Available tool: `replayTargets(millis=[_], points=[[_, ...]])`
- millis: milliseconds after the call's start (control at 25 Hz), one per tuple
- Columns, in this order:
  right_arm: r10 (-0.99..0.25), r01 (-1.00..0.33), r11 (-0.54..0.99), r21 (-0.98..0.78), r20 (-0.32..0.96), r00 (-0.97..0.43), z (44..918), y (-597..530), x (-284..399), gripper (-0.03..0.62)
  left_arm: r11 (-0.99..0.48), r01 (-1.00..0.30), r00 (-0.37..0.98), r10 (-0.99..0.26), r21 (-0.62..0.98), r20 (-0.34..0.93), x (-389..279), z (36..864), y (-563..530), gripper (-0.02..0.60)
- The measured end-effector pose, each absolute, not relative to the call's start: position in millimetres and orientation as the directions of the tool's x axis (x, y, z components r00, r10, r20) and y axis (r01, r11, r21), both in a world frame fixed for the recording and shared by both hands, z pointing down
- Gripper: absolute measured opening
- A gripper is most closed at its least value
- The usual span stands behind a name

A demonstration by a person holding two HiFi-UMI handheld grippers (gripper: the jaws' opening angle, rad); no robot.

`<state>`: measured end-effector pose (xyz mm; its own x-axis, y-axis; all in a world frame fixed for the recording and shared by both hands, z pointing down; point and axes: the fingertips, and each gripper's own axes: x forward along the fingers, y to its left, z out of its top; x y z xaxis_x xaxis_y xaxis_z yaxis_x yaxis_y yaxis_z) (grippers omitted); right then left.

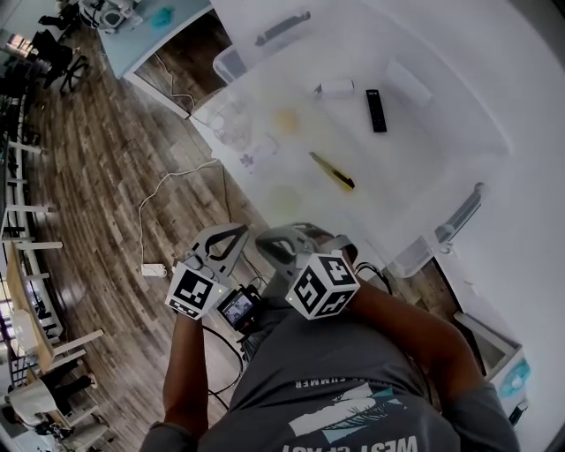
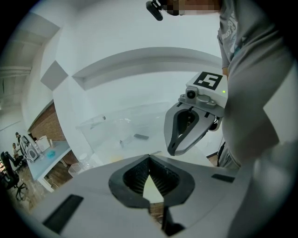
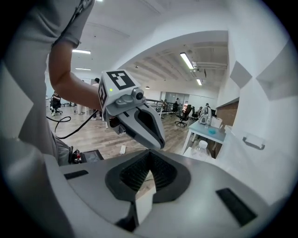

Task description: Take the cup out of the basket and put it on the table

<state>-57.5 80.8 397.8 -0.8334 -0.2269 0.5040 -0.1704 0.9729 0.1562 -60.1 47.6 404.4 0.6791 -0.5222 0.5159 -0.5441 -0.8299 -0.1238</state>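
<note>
Yellow utility knife (image 1: 333, 171) lay beyond right claw (image 1: 265, 245); black remote (image 1: 376, 110) farther out. Power strip (image 1: 154, 270) sat beside left claw (image 1: 238, 232).

A big white table (image 1: 521, 132) fills the top and right side of the head view. One thing sits right on it, a see-through plastic basket (image 1: 231, 64) with grey handles, close to the table's edge. On the bottom of the basket lie a black bar (image 1: 376, 110), a yellow and black knife (image 1: 332, 171) and a small white thing (image 1: 335, 87), all apart from each other. Beside the table is a brown wood floor (image 1: 106, 177). A thin white cord (image 1: 177, 177) runs across it to a small white plug box (image 1: 154, 270). Far off stands a light blue table (image 1: 146, 40) with a blue-green thing (image 1: 161, 16) on top.
</note>
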Motion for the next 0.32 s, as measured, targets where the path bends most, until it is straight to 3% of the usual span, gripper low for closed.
replayTargets(millis=[320], points=[[-0.333,-0.267,0.94,0.211,0.411,-0.849,321.3,90.3,-56.6,0.012,-0.859,-0.442,0.734,-0.512,-0.259,0.445,-65.5,347.8,48.0,0.009]])
